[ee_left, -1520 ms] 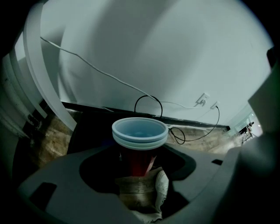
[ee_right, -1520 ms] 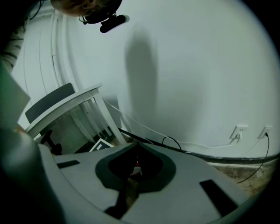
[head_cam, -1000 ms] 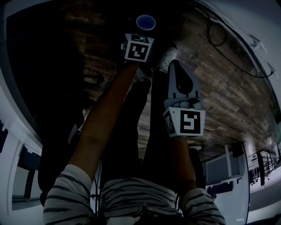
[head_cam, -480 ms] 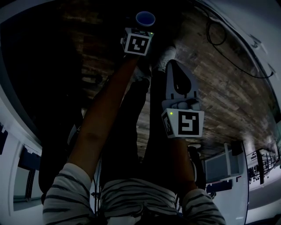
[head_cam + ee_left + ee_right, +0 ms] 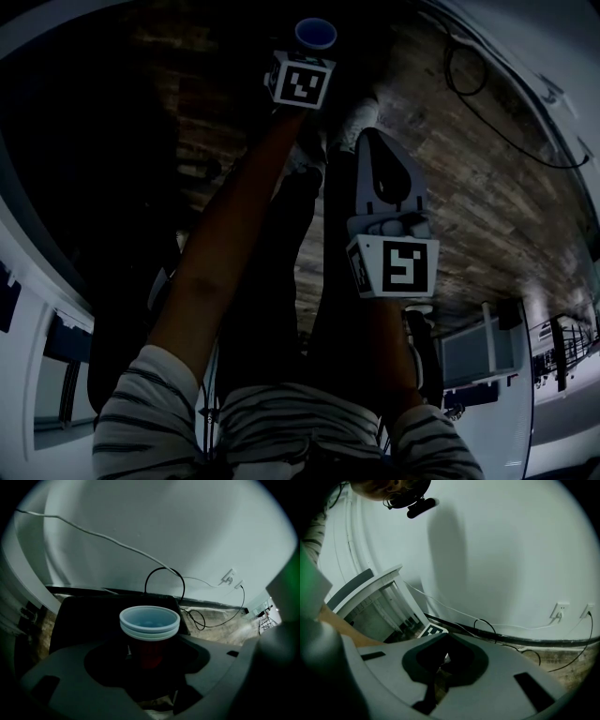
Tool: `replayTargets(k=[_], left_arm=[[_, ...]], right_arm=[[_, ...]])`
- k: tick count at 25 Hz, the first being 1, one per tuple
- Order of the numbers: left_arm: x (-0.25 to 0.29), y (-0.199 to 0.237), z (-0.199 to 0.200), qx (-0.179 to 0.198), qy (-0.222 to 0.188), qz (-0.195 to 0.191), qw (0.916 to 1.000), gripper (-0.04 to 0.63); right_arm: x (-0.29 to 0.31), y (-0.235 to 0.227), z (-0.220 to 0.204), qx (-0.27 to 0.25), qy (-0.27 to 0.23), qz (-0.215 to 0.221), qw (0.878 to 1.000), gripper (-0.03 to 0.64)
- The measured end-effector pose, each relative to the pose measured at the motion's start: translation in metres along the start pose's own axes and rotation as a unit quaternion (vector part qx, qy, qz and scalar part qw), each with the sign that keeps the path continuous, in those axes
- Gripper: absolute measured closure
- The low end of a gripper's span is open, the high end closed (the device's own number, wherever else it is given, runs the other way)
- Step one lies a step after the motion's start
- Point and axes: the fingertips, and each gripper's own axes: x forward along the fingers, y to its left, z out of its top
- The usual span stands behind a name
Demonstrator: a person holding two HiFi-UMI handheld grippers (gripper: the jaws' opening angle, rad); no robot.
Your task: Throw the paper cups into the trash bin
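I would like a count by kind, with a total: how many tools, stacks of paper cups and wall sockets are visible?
Tools: 2 (left tool, right tool)
Stack of paper cups: 1
Wall sockets: 2
Total: 5

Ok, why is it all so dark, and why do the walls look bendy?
Head view: the room is dim, so the floor goes nearly black on the left; the paper cups catch light. Left gripper view: the wide lens bends the wall; the near jaws are dark. Right gripper view: a big soft shadow lies on the wall.
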Motion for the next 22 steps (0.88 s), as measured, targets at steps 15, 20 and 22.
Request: replayTargets(k=[15, 20, 22], left_arm=[[0.023, 0.014, -0.002, -0.040, 0.024, 0.010, 0.9989, 0.304], [0.027, 0.015, -0.007, -0.045, 0.036, 0.012, 0.9983, 0.304], [0.027, 0.015, -0.008, -0.050, 0.036, 0.011, 0.9980, 0.304]], right_arm=[[0.005, -0.007, -0.007, 0.007, 0.011, -0.003, 1.000, 0.599], [0.007, -0.008, -0.009, 0.008, 0.014, -0.004, 1.000, 0.599], [0.006, -0.008, -0.008, 0.011, 0.011, -0.004, 1.000, 0.599]])
